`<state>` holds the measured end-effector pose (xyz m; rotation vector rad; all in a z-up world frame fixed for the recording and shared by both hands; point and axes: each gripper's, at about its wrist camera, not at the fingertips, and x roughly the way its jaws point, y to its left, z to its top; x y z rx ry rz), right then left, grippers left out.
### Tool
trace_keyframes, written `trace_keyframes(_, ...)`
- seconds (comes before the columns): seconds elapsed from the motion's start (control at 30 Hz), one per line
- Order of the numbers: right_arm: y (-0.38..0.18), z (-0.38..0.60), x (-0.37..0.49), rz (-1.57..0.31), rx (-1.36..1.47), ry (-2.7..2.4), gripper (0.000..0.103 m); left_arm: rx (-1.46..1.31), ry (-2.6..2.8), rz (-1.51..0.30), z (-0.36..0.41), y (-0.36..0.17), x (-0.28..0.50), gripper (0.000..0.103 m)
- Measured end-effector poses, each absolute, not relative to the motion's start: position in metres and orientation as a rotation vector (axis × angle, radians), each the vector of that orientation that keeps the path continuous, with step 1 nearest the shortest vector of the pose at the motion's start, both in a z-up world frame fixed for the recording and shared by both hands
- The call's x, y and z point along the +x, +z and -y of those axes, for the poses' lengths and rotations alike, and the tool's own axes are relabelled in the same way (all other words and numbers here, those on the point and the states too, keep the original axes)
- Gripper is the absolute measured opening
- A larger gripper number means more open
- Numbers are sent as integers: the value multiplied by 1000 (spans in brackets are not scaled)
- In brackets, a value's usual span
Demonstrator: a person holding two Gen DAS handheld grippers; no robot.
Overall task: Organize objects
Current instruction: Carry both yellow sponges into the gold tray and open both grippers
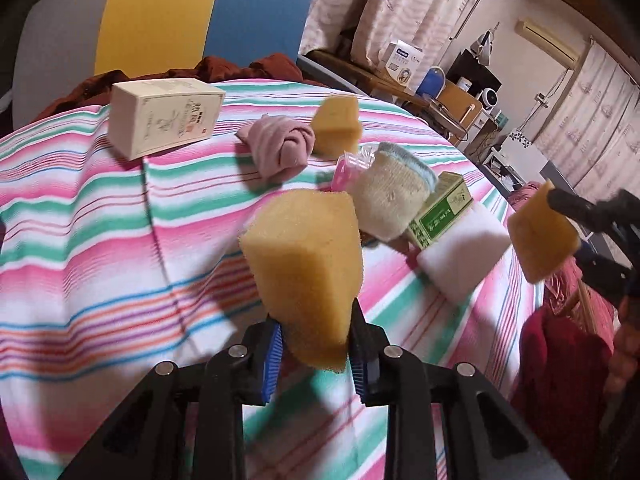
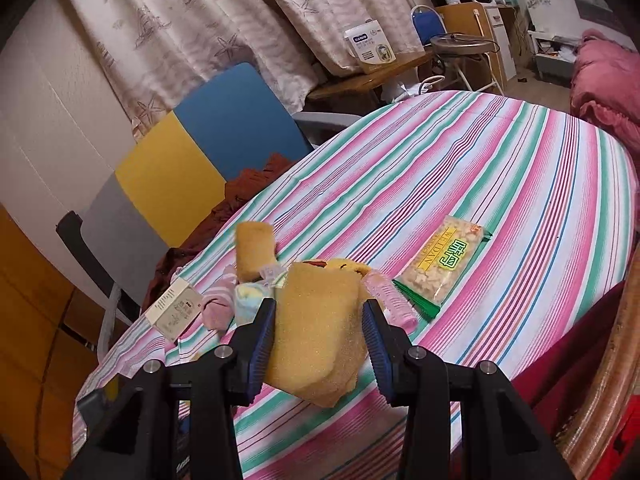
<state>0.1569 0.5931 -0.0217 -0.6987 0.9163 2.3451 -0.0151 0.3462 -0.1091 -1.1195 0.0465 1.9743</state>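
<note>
My left gripper [image 1: 316, 344] is shut on a yellow sponge [image 1: 304, 272], its blue pads squeezing the lower end above the striped tablecloth [image 1: 100, 220]. At the right edge of the left wrist view, my right gripper [image 1: 572, 232] holds a second yellow sponge [image 1: 542, 236] in the air. In the right wrist view, that gripper [image 2: 320, 320] pinches the same sponge [image 2: 316, 332] between its pads. A third sponge [image 1: 338, 124] rests on the cloth near a rolled pink sock [image 1: 276, 144].
A cream box [image 1: 160, 120], a cream sock roll [image 1: 392, 196], a green box [image 1: 440, 212] and a white foam block [image 1: 464, 252] lie clustered on the table. A snack packet [image 2: 444, 264] lies further right. A colour-block chair [image 2: 208, 152] stands behind.
</note>
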Motion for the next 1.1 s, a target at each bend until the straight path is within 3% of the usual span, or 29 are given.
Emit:
trace_keyframes(0.83, -19, -571, 141, -742, -811, 2360, 44, -1069, 1979, 53, -260, -87, 27, 28)
trace_keyframes(1.1, -9, -520, 129, -691, -871, 2459, 44, -1034, 1993, 86, -230, -71, 34, 28)
